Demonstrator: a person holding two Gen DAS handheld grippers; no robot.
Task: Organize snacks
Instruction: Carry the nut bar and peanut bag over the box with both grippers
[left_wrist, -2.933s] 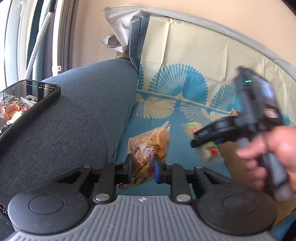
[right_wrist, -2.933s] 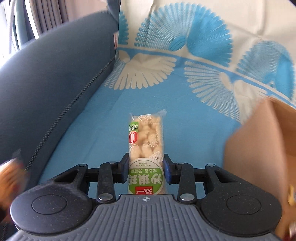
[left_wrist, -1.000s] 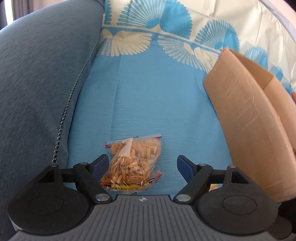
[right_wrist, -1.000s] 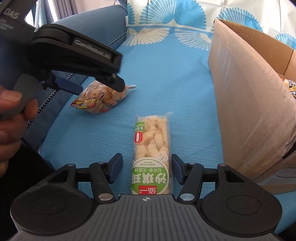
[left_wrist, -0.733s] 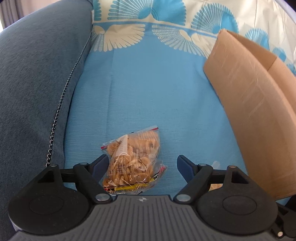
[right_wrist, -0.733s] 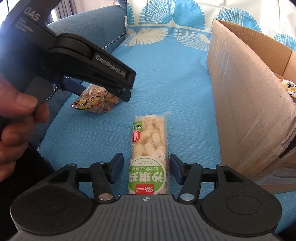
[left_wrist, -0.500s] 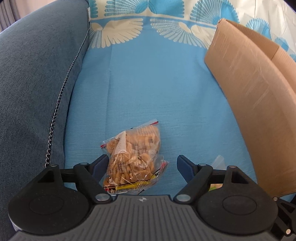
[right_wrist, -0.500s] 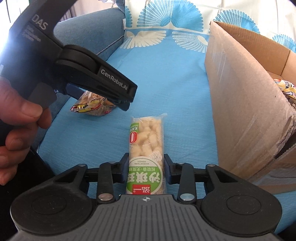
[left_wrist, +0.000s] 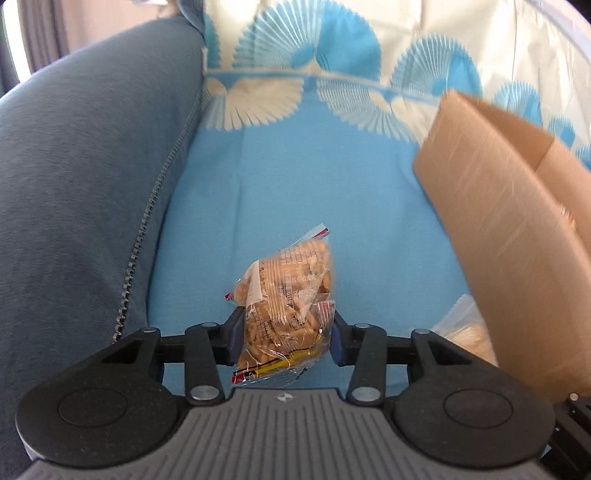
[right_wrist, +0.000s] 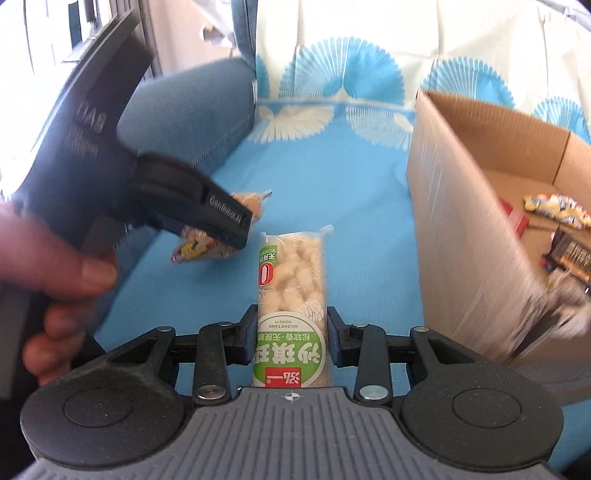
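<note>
Both grippers now closed — left gripper (left_wrist: 284, 334) pinching crinkled clear cracker bag (left_wrist: 286, 295).

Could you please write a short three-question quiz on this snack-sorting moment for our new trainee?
1. True or false: the left gripper is shut on the clear bag of brown snacks.
2. What does the right gripper hold? A) a phone B) the long green-labelled pack C) nothing
3. Fill in: the cardboard box stands on the ____ cloth.

Key:
1. True; both pads press the bag's sides.
2. B; the jaws close on its labelled end.
3. Blue.
</note>
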